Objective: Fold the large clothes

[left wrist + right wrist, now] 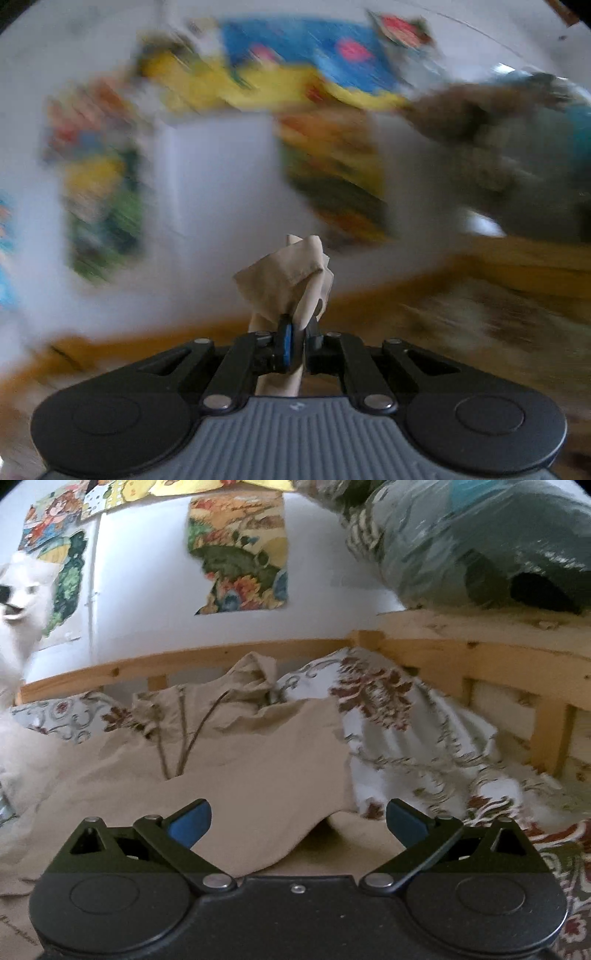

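Note:
A beige garment (236, 753) with dark drawstrings lies crumpled on a floral bedspread (413, 753) on a bed. My left gripper (295, 343) is shut on a bunched corner of the beige garment (288, 277) and holds it up; the left wrist view is blurred by motion. My right gripper (299, 823) is open and empty, low over the garment's near edge, its blue pads (190, 823) on either side of a raised fold.
A wooden bed rail (461, 653) runs along the far side and right. A white wall with colourful pictures (238, 550) is behind. A wrapped bundle (480, 542) sits on the rail at upper right. A white plush animal (22, 602) stands at left.

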A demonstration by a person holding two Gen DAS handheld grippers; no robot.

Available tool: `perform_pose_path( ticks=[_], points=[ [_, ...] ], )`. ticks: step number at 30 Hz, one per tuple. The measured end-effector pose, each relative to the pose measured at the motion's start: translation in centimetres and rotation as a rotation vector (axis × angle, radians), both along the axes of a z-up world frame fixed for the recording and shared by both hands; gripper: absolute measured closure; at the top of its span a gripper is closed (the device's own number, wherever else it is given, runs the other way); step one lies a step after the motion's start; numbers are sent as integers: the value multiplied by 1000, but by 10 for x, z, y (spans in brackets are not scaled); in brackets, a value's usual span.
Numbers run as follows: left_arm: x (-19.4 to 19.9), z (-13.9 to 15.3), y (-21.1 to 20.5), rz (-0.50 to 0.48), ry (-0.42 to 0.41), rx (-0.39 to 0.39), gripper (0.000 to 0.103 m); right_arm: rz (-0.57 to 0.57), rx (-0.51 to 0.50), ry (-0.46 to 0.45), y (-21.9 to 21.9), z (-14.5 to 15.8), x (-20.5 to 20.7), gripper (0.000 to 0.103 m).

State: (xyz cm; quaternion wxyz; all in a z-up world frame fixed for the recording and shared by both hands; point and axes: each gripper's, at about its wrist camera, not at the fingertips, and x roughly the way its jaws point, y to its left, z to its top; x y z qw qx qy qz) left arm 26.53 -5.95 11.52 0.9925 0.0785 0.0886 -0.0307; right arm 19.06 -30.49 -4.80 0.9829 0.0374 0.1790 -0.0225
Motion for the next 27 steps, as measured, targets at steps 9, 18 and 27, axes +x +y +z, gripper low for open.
perform_pose_path(
  ticks=[9,18,27],
  points=[
    [-20,-71,-17,-279,372,-112,15,-41,10,15,-10,-9,2,3],
    [-19,-112,94,169,483,-58,13,95,139,19,2,-4,5,10],
    [28,-131,173,432,536,-111,13,240,193,170,47,-22,63,30]
  ],
)
